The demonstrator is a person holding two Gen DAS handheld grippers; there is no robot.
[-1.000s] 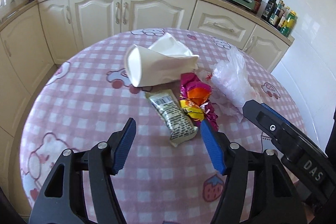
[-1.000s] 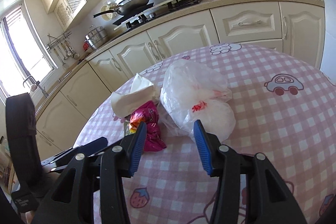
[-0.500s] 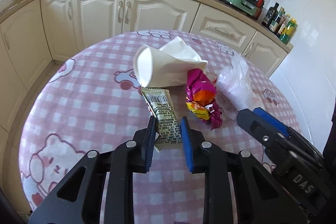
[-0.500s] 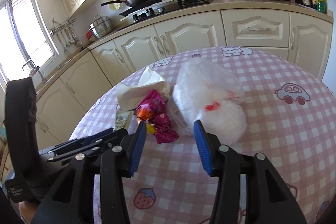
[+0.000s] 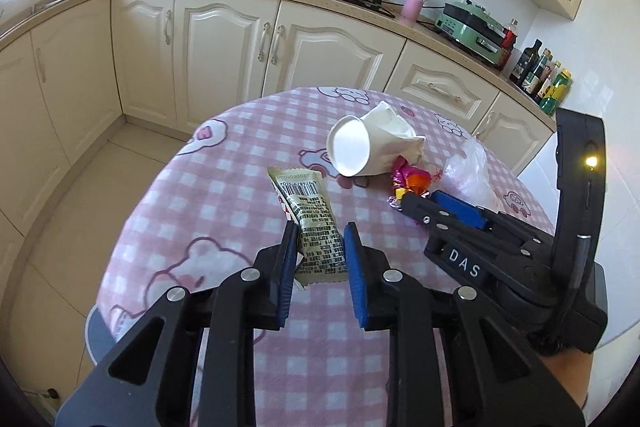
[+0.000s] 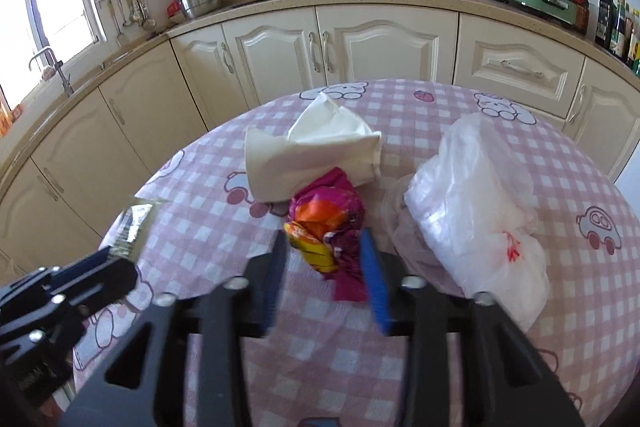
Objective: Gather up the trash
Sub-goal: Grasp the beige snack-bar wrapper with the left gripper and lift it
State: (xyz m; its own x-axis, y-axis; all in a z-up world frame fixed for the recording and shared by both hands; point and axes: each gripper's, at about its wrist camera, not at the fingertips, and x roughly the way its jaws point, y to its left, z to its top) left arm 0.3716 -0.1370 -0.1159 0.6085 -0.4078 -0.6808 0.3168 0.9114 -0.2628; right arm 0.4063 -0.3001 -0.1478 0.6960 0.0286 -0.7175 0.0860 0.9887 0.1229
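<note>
My left gripper (image 5: 320, 245) is shut on the near end of a pale green snack wrapper (image 5: 310, 215) and holds it lifted over the pink checked table (image 5: 224, 195). The wrapper also shows in the right wrist view (image 6: 132, 229). My right gripper (image 6: 324, 255) is open, its blue fingers on either side of a crumpled magenta and orange wrapper (image 6: 328, 223) that lies on the table. It also shows in the left wrist view (image 5: 412, 181). A white paper cup (image 6: 304, 157) lies on its side behind it, next to a clear plastic bag (image 6: 472, 203).
The round table's edge (image 5: 132, 219) drops off to the left toward a tiled floor. Cream kitchen cabinets (image 6: 360, 47) and a counter with a stove stand behind the table. A white tissue (image 6: 324, 119) lies behind the cup.
My left gripper has lifted the green wrapper up and to the left, away from the cup. My right gripper has moved left from the plastic bag to straddle the magenta wrapper.
</note>
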